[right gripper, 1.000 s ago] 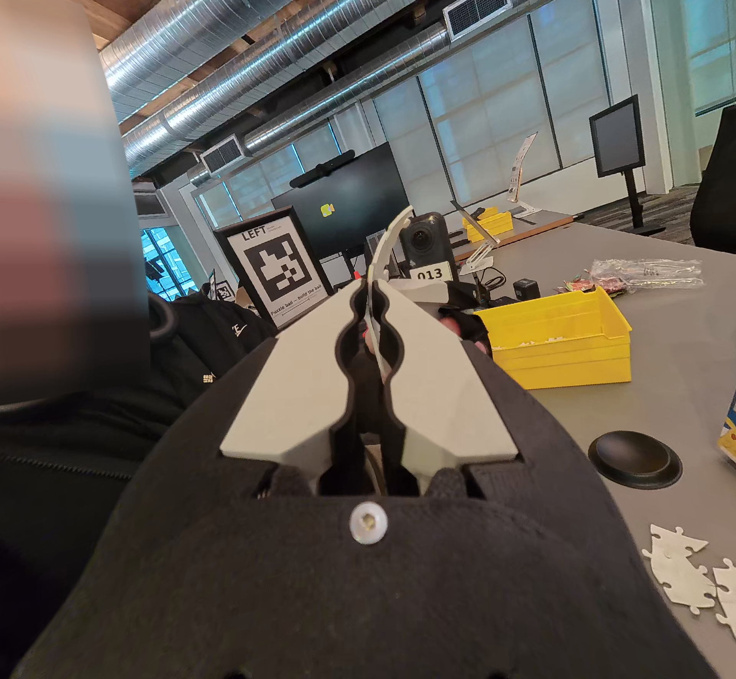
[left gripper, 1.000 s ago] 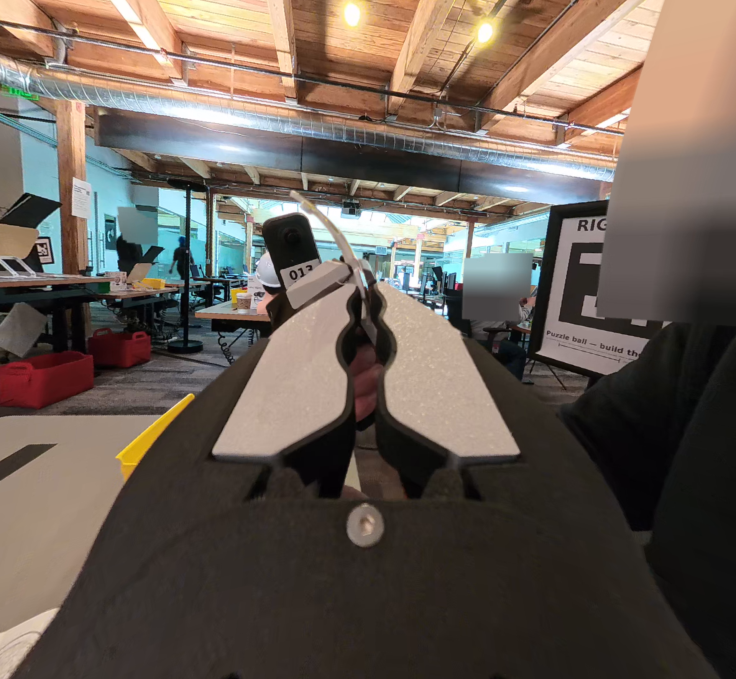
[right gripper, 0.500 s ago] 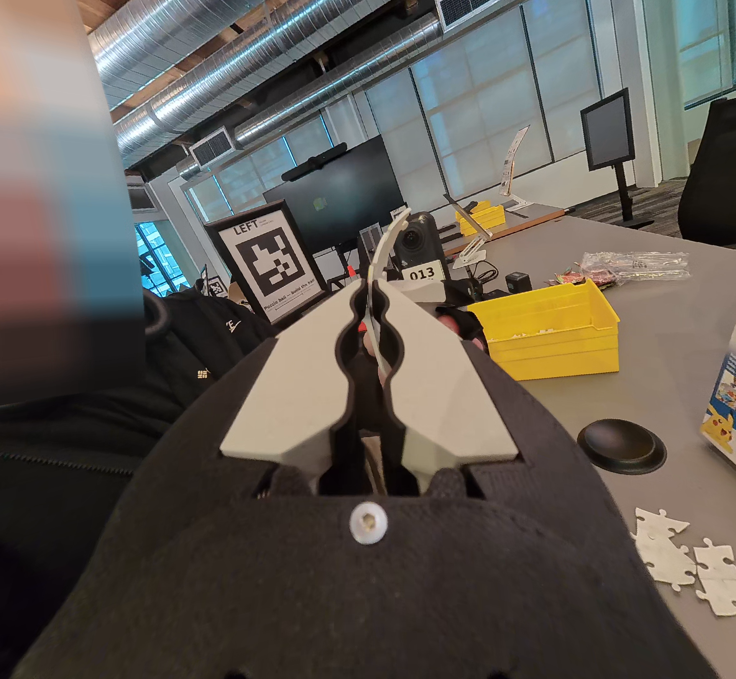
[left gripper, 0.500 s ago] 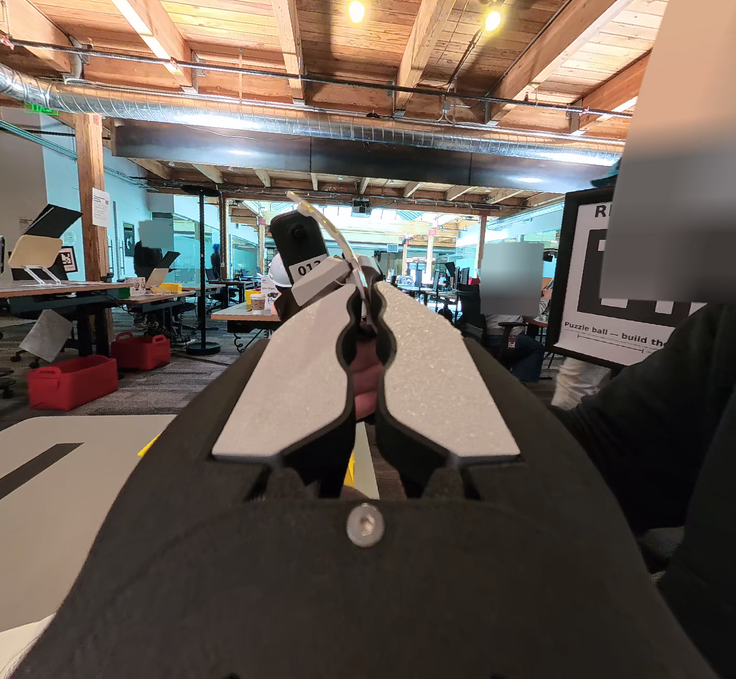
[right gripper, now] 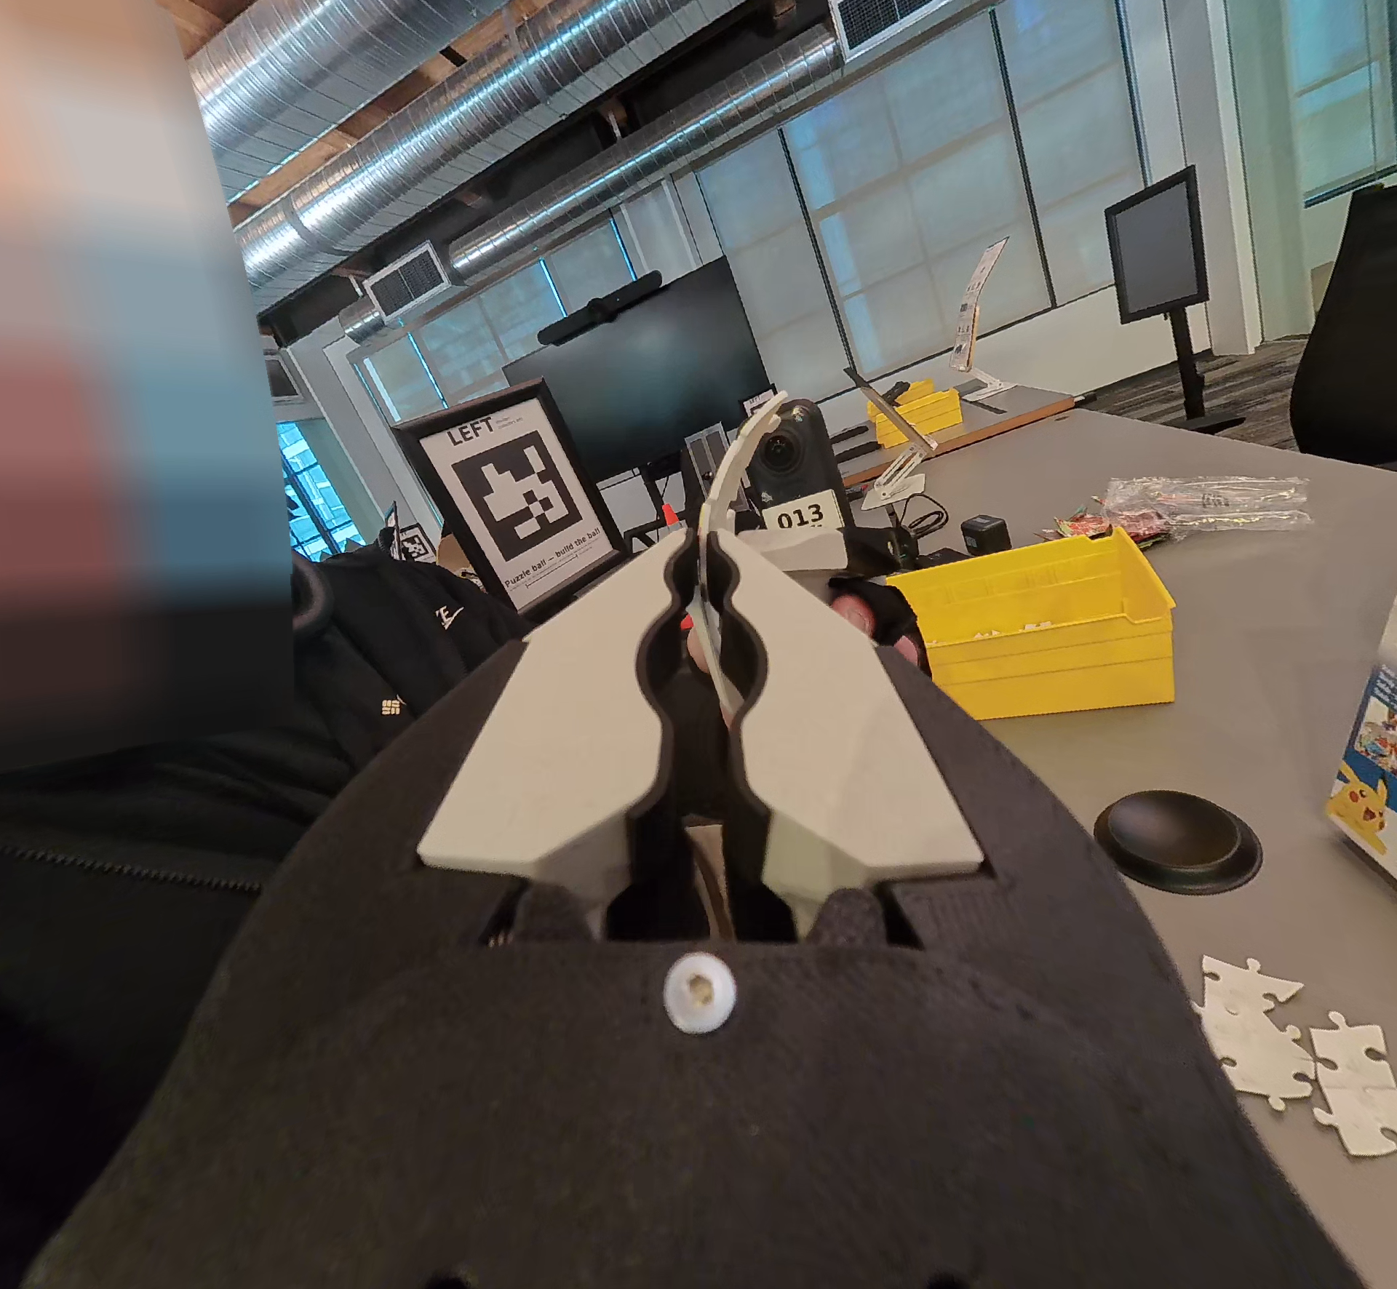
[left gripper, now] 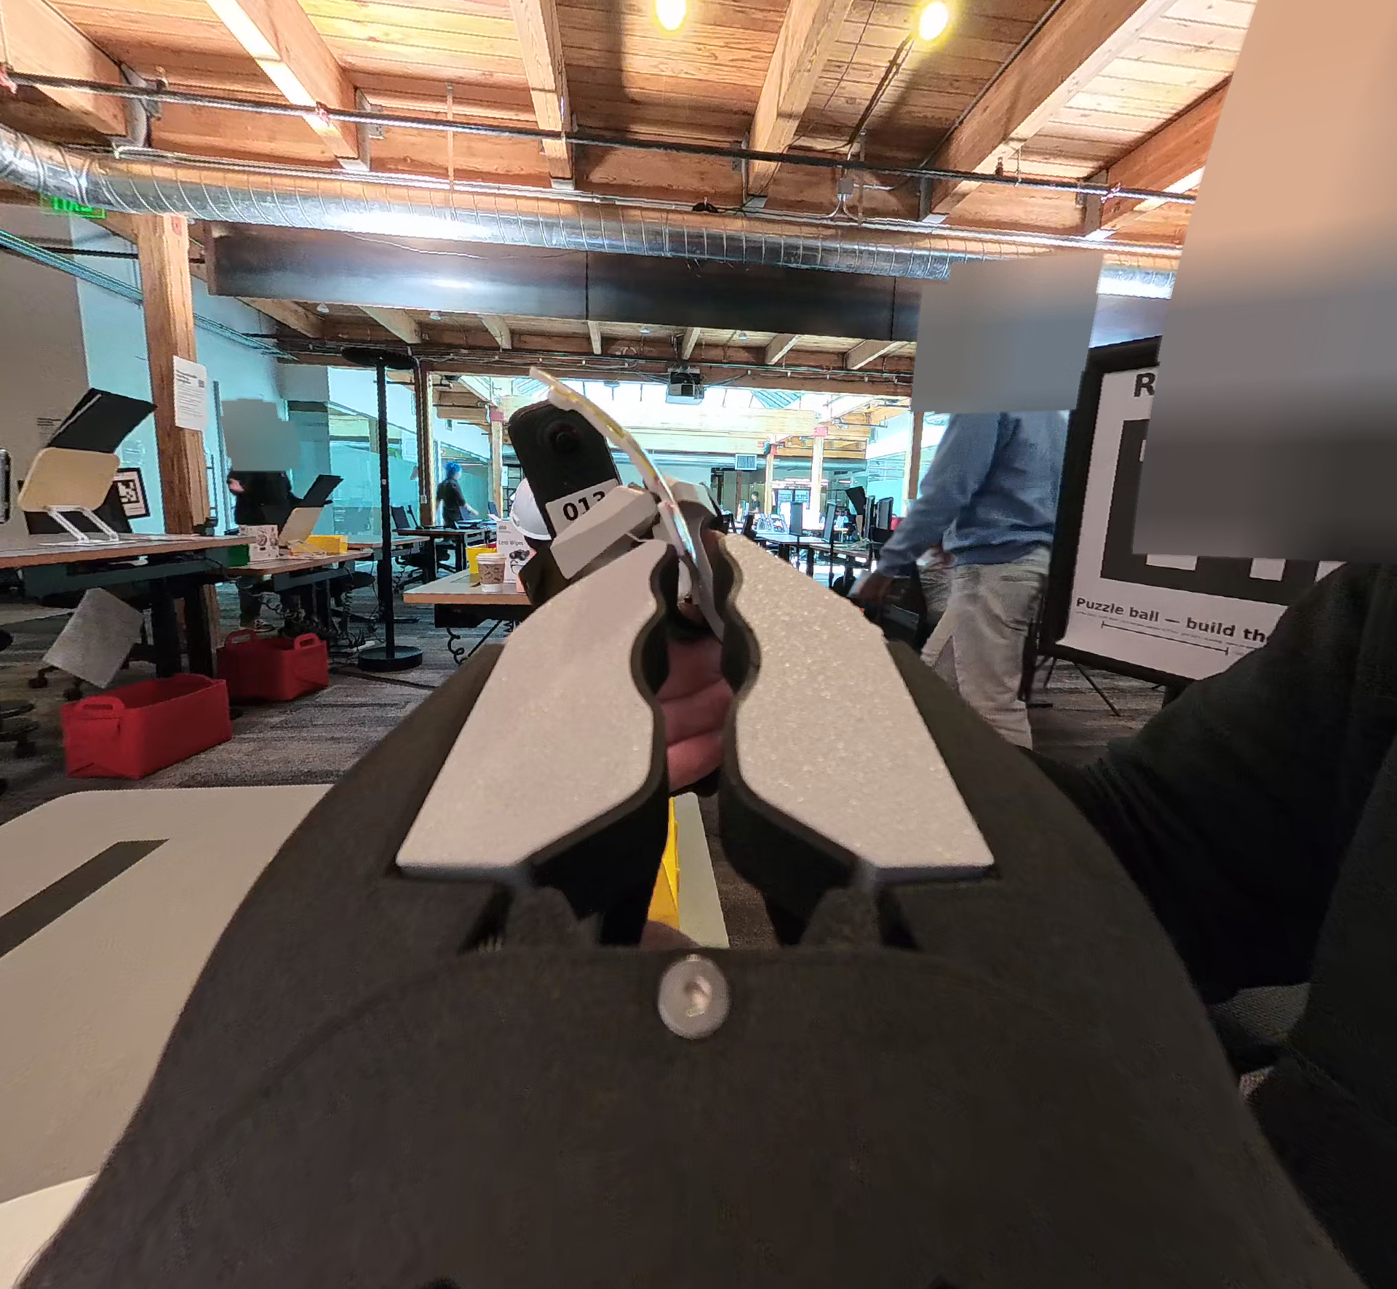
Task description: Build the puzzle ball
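Both grippers are held up in the air, facing each other tip to tip. My left gripper (left gripper: 695, 554) is shut on a curved white strip of puzzle pieces (left gripper: 605, 421) that arcs up and left from its tips. My right gripper (right gripper: 707, 542) is shut on the same kind of curved white strip (right gripper: 737, 451), which runs through its jaws and rises above the tips. The right gripper with its camera (left gripper: 563, 467) shows just beyond my left tips. The left gripper's camera (right gripper: 790, 451) shows just beyond my right tips. Whether it is one strip or two joined ones, I cannot tell.
On the grey table (right gripper: 1247, 739) stand a yellow bin (right gripper: 1043, 618), a black round cap (right gripper: 1175, 841), loose white puzzle pieces (right gripper: 1255, 1041), a puzzle box (right gripper: 1368, 761) and a plastic bag (right gripper: 1209, 497). Framed marker signs (right gripper: 521, 497) (left gripper: 1179, 610) stand close by. A person in a blue shirt (left gripper: 975, 497) stands behind. Only a small space, under 4 cm, lies between the two pairs of fingers.
Both grippers stay shut on the curved strip and close together. The views have shifted slightly. A person in a blue shirt has come into the left wrist view.
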Available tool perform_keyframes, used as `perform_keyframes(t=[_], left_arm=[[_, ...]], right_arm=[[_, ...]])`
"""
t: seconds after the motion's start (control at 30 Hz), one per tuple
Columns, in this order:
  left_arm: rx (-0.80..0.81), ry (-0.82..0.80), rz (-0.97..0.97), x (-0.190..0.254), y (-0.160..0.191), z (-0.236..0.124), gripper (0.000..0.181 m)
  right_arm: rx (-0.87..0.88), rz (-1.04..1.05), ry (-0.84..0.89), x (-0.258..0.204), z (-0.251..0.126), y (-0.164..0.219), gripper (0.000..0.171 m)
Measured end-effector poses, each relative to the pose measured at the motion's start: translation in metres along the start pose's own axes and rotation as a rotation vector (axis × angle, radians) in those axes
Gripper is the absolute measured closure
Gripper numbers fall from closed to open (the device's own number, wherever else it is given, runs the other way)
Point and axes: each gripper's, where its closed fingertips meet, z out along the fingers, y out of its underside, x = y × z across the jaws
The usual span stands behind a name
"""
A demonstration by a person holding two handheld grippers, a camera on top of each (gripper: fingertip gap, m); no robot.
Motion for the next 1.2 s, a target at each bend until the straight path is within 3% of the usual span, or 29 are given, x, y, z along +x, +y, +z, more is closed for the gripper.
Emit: perform_keyframes(t=[1.2], left_arm=[[0.001, -0.015, 0.005, -0.0052, 0.0053, 0.0031, 0.175]], right_arm=[[-0.026, 0.006, 0.009, 0.005, -0.005, 0.0055, 0.17]])
